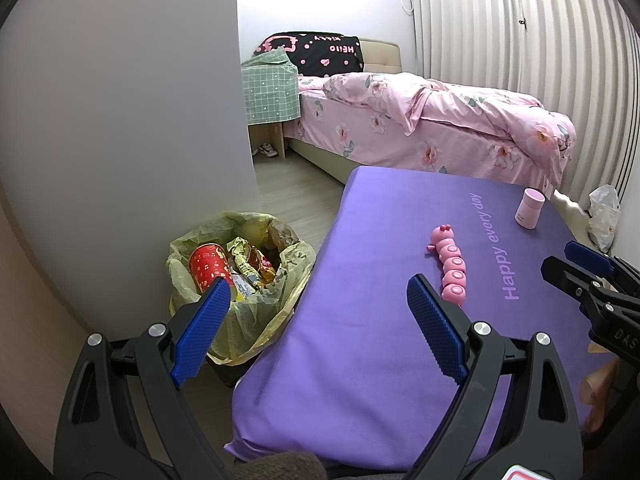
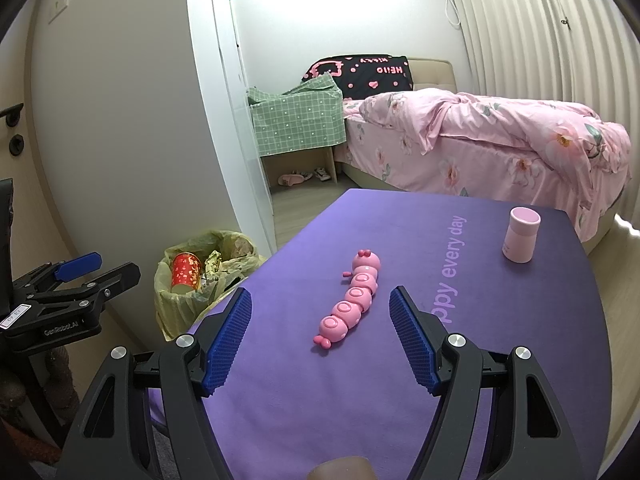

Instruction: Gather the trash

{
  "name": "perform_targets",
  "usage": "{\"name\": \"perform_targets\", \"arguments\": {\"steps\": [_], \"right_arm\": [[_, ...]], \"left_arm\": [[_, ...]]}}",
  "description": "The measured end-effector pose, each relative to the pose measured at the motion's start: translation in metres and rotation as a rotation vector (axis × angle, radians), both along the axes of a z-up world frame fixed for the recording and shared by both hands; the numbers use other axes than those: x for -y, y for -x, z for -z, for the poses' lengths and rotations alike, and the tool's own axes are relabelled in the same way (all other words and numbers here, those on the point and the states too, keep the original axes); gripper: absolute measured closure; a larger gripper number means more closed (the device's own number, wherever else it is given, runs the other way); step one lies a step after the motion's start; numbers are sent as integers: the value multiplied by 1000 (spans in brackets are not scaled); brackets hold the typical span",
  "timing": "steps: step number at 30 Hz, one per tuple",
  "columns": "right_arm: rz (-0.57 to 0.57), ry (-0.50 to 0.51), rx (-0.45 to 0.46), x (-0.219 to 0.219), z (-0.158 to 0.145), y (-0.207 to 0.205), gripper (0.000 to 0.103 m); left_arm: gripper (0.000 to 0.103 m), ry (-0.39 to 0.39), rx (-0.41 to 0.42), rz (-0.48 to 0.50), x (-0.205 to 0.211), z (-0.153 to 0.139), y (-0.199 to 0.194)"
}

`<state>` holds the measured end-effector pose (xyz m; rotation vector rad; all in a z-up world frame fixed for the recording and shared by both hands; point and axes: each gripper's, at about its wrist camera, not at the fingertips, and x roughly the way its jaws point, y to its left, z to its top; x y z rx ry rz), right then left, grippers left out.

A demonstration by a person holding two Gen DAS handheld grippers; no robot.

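Note:
A trash bin (image 1: 240,280) lined with a yellow bag stands on the floor left of the purple table (image 1: 380,340). It holds a red paper cup (image 1: 208,268) and snack wrappers (image 1: 252,264). The bin also shows in the right wrist view (image 2: 200,280). My left gripper (image 1: 318,300) is open and empty, straddling the table's left edge, its left finger over the bin. My right gripper (image 2: 320,312) is open and empty above the table, its fingers either side of a pink caterpillar toy (image 2: 352,300). A pink cylindrical jar (image 2: 520,234) stands at the far right.
A bed with pink floral bedding (image 2: 500,140) lies beyond the table. A small stand with a green checked cloth (image 2: 296,120) is beside it. A white wall (image 1: 120,140) rises behind the bin. A white plastic bag (image 1: 604,212) sits by the curtain.

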<state>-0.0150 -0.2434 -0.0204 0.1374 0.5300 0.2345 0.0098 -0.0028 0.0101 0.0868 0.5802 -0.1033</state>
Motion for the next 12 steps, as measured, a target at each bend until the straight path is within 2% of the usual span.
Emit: {"name": "perform_targets", "arguments": {"steps": [5,8,11,12], "right_arm": [[6,7,-3,2,1,0,35],[24,30,-8,7,1,-3,35],[78,70,-13,29,-2,-18,35],[107,86,-22,40,-1,-28,35]], "left_arm": [[18,3,-10,8,4,2,2],[18,18,-49,44,7,5,-5],[18,69,-115,266,27,14,-21],[15,75,-144,410,45,20,-25]]}}
